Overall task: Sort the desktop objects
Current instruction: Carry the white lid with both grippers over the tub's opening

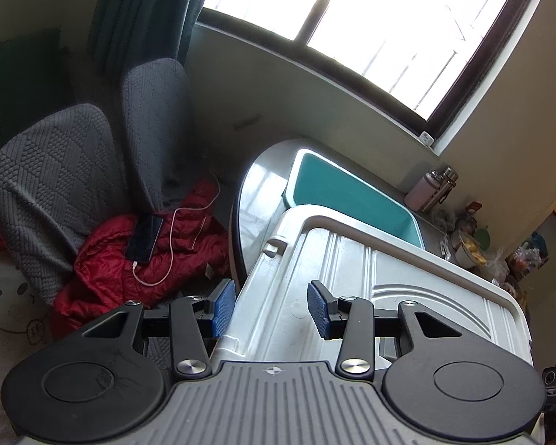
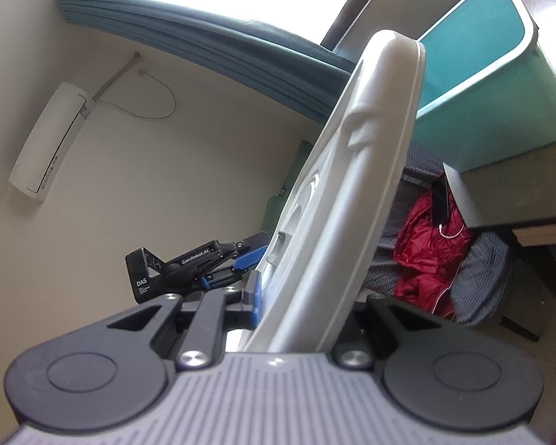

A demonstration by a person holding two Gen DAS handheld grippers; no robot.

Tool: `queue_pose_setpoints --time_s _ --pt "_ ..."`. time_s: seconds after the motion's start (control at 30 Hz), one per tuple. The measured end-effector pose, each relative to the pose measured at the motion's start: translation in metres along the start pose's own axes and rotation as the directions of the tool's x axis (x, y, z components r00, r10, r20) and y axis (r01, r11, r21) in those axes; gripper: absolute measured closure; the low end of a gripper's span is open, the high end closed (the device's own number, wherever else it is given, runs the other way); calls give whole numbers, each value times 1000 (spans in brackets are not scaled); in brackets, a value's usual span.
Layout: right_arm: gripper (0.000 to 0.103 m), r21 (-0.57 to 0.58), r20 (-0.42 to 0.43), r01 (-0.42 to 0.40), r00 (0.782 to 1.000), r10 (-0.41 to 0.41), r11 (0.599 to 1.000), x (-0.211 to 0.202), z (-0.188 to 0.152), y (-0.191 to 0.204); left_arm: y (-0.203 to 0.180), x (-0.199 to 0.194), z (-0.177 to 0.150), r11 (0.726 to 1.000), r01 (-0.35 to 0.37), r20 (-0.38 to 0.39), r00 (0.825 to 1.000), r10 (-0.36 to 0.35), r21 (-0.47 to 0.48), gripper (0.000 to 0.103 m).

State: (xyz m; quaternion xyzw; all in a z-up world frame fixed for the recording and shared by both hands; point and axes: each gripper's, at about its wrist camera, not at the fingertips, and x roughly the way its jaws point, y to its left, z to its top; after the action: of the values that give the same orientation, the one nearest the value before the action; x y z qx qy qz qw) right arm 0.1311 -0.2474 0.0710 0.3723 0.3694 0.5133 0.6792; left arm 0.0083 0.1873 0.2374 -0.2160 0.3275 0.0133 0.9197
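Observation:
A white ribbed plastic lid (image 1: 389,278) is held in the air by both grippers. My left gripper (image 1: 271,307) is shut on the lid's near rim, one blue pad (image 1: 224,307) outside the edge and the other on its top face. My right gripper (image 2: 304,300) is shut on the lid (image 2: 352,185), seen edge-on; only its left blue pad (image 2: 255,296) shows, the other is hidden behind the lid. The left gripper (image 2: 204,259) also appears there at the lid's far side. Beyond the lid, an open teal storage box (image 1: 344,189) (image 2: 482,55) stands on the grey table (image 1: 259,185).
Two grey-covered chairs (image 1: 55,193) stand left of the table, with a red jacket (image 1: 122,259) and a phone (image 1: 144,237) on a charging cable. A pink thermos (image 1: 426,189) and food containers (image 1: 470,252) sit at the table's far right. An air conditioner (image 2: 48,141) hangs on the wall.

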Motion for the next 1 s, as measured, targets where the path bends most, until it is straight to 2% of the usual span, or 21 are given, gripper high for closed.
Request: queue_pose_setpoints --time_s 0.4,0.7,1.0 --pt "89 -25 -32 -36 999 35 999 -5 46 -29 -39 37 21 999 -30 49 998 31 -15 59" --pt "89 0 -43 -40 998 40 999 -5 69 -50 -50 76 42 999 -47 30 998 48 -28 59" --pt "89 12 -30 -24 999 25 1000 5 103 -71 -57 136 89 999 -29 14 999 29 -20 59"
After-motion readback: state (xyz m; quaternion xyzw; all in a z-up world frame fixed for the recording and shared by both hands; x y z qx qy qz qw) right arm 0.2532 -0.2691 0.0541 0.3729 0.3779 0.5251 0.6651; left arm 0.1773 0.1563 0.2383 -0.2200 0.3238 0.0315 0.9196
